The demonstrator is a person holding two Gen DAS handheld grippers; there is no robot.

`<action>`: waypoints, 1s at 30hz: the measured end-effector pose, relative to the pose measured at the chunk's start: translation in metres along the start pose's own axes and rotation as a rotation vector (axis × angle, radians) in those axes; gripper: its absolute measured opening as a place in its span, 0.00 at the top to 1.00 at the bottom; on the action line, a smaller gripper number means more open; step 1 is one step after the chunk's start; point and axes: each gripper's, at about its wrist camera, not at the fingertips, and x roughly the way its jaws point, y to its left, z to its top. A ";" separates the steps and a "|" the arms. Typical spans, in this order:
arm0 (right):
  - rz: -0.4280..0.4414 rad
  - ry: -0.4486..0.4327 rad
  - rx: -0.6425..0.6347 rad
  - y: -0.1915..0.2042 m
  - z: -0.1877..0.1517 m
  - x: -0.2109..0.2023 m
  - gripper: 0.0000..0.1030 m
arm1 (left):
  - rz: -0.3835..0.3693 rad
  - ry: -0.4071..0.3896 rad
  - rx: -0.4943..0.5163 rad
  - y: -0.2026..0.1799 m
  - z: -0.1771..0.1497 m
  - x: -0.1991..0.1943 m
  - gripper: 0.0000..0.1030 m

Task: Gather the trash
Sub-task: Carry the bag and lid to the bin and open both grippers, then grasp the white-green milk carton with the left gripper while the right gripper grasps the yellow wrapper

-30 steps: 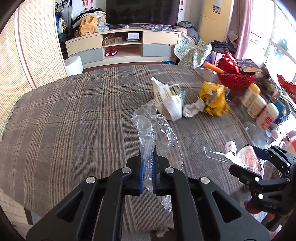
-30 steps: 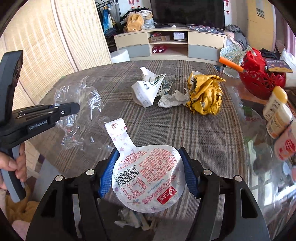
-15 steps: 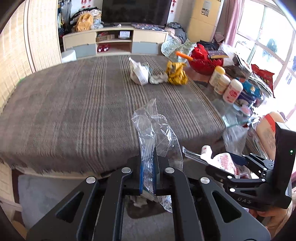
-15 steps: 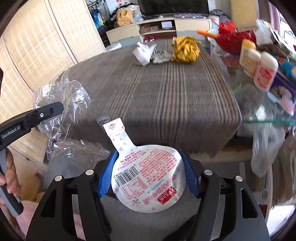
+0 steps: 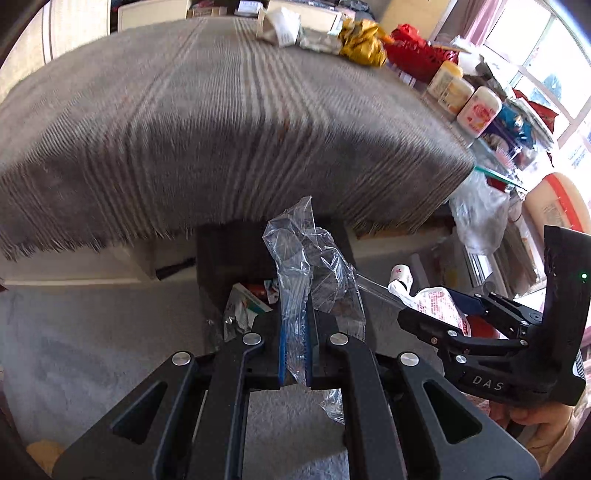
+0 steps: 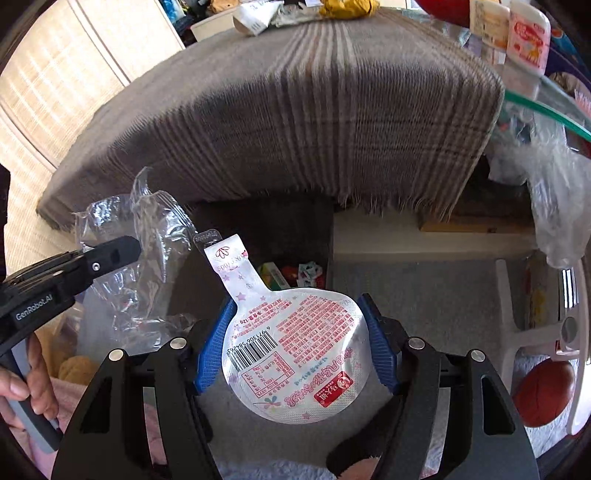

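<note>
1. Clear crumpled plastic wrapper (image 5: 310,280): pinched between the blue pads of the left gripper (image 5: 294,354), jaws clenched on it; held in the air below the table edge.
2. White foil lid (image 6: 295,354) with red print and barcode: clamped across its width by the right gripper (image 6: 295,347), tab pointing up and left.
3. Dark trash bin (image 5: 236,266): on the floor against the table's near side, under both held items; coloured packets visible inside.
4. Grey plaid tablecloth (image 5: 221,110): fringe hanging over the table edge.
5. Remaining on the cloth's far side: white paper carton (image 5: 277,27), crumpled tissue (image 5: 319,38), yellow wrapper (image 5: 362,40).
6. Bottles (image 5: 465,99): grouped at the right end of the table.
</note>
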 end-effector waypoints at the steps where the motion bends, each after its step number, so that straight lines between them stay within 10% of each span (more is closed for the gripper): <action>1: 0.004 0.007 0.005 -0.001 -0.001 0.006 0.34 | 0.000 0.009 0.003 0.003 -0.002 0.006 0.95; 13: -0.006 0.055 -0.003 0.007 -0.006 0.054 0.32 | -0.008 0.089 -0.021 0.025 -0.001 0.056 0.92; 17: 0.020 0.070 -0.012 0.015 -0.003 0.058 0.29 | -0.016 0.088 -0.028 0.020 0.000 0.061 0.60; 30: -0.053 0.025 -0.047 0.007 0.001 0.023 0.03 | 0.021 0.012 -0.023 0.026 0.007 0.009 0.20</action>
